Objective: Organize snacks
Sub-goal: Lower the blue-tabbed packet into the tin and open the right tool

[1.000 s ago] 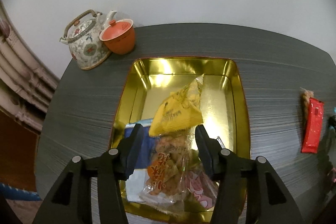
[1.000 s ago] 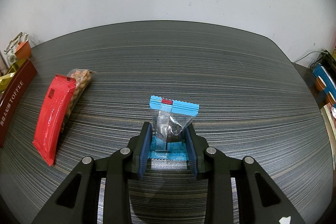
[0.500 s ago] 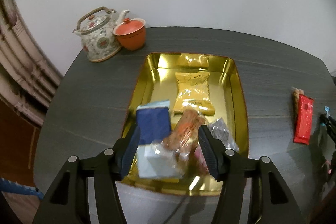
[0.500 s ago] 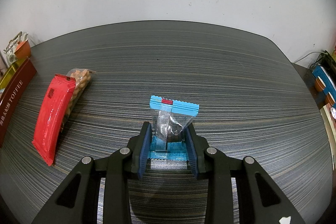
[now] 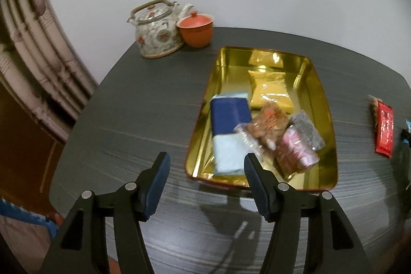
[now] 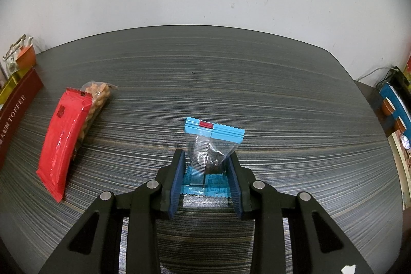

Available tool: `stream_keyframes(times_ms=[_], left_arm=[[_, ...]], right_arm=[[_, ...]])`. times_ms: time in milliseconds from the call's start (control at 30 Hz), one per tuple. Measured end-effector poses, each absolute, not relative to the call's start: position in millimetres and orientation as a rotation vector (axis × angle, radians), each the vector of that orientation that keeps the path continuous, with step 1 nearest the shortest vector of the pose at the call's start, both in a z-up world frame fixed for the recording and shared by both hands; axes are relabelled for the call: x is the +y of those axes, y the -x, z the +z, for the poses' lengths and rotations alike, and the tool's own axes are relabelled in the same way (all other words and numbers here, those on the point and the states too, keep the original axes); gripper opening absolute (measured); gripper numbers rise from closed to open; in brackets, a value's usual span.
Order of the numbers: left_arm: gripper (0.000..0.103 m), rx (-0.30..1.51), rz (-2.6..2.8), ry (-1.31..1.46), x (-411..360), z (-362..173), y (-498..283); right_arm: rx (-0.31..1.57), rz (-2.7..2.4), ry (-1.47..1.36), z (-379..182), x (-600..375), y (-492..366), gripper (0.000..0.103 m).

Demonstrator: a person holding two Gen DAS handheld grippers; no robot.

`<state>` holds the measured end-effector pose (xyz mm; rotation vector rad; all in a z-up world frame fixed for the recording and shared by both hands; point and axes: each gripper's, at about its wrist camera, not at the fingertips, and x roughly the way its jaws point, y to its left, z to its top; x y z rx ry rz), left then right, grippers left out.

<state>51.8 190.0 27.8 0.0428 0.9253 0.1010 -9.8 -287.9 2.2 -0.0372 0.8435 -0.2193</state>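
A gold tin tray (image 5: pixel 326 104) lies on the dark table and holds several snack packets: a yellow one (image 5: pixel 269 90), a blue one (image 5: pixel 230 117), a clear bag of fried snacks (image 5: pixel 267 125), a pink one (image 5: pixel 298 148). My left gripper (image 5: pixel 206 175) is open and empty, above the table at the tray's near left corner. My right gripper (image 6: pixel 205 166) is shut on a blue-edged clear packet (image 6: pixel 212 143) that rests on the table. A red packet (image 6: pixel 65 135) lies over a bag of fried snacks (image 6: pixel 99 96) to its left; the red packet also shows in the left wrist view (image 5: pixel 384 130).
A patterned teapot (image 5: pixel 156 30) and an orange lidded cup (image 5: pixel 196 28) stand at the table's far left corner. The tray's red side (image 6: pixel 15 109) shows at the left of the right wrist view. Shelving with boxes (image 6: pixel 395 107) stands past the right edge.
My left gripper has let go of the yellow packet, which now lies in the tray, and has pulled back and to the left. The right gripper has not moved.
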Motion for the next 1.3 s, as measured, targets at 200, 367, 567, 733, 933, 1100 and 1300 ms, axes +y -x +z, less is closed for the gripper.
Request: stream_keyframes(times_ms=[200, 367, 567, 733, 933, 1100, 1300], left_arm=[[0.064, 0.93, 0.106, -0.002, 205, 21, -45], [0.067, 0.951, 0.122, 0.014, 212, 12, -46], [0.078, 0.924, 0.141, 0.02, 218, 21, -44], [0.083, 0.915, 0.144, 0.053, 225, 27, -42], [0.085, 0.93, 0.162, 0.087, 234, 30, -41], [0.085, 0.914, 0.165, 0.055, 232, 33, -39], [0.085, 0.925, 0.168, 0.085, 238, 33, -40]], right_arm=[[0.849, -0.228, 0.043, 2, -285, 10, 0.029], [0.881, -0.238, 0.079, 4, -276, 6, 0.027], [0.882, -0.264, 0.081, 8, -265, 7, 0.026], [0.847, -0.219, 0.067, 27, -244, 9, 0.026], [0.811, -0.065, 0.079, 54, -189, 9, 0.026], [0.807, 0.096, 0.1, 64, -126, 6, 0.026], [0.8, 0.231, 0.12, 75, -60, 3, 0.026]])
